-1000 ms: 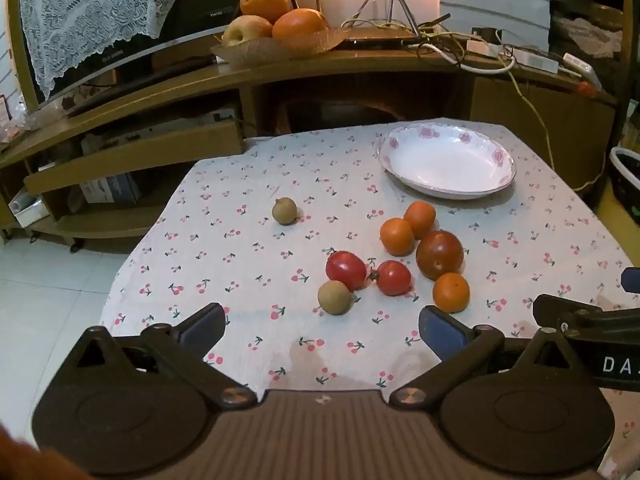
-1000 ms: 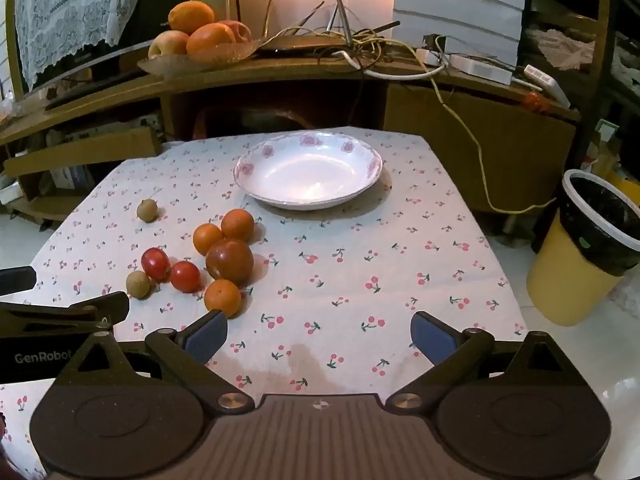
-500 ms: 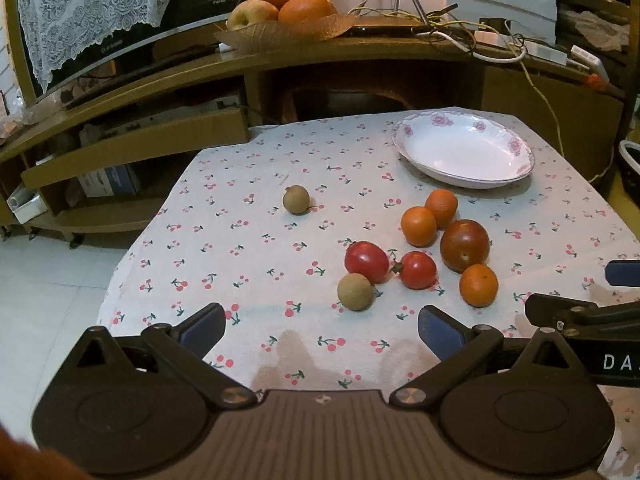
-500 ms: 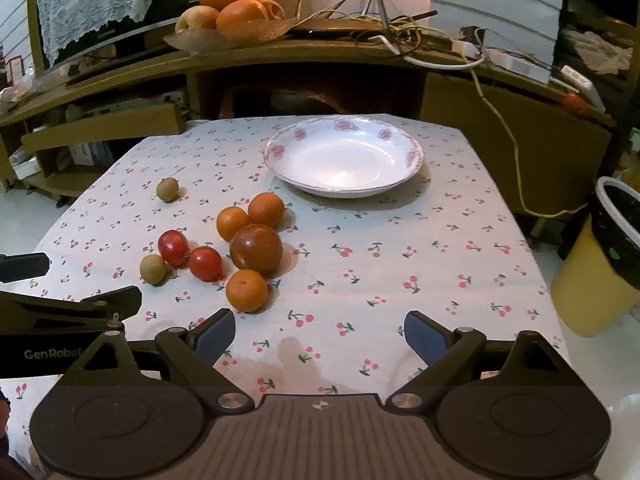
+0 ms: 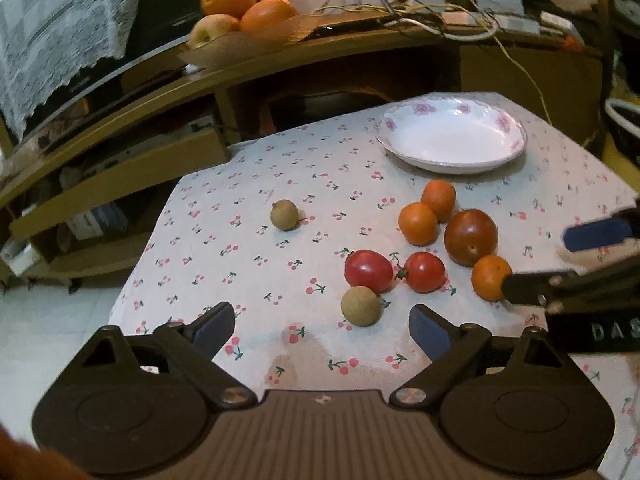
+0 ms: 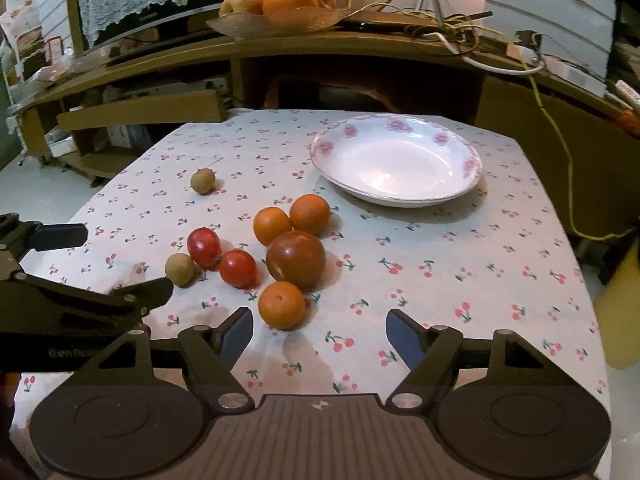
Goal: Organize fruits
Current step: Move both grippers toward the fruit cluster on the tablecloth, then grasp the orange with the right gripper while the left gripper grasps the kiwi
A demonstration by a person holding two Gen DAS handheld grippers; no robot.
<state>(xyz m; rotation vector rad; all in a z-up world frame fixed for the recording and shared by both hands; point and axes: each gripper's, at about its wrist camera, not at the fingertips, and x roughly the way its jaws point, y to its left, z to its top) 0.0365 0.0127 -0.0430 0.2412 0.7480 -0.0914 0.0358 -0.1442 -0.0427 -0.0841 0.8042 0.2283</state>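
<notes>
A white floral plate sits empty at the far side of the cherry-print tablecloth. In front of it lie a cluster of fruit: three oranges, a dark red tomato, two red tomatoes and a brown round fruit. Another brown fruit lies apart to the left. My left gripper is open and empty, just short of the near brown fruit. My right gripper is open and empty, its left finger beside the nearest orange.
A wooden shelf unit stands behind the table, with a fruit bowl and tangled cables on top. A yellow bin stands off the table's right edge. The floor lies past the table's left edge.
Both grippers have moved forward toward the fruit cluster, which now looks larger and nearer. Both stayed open. No fruit has moved.
</notes>
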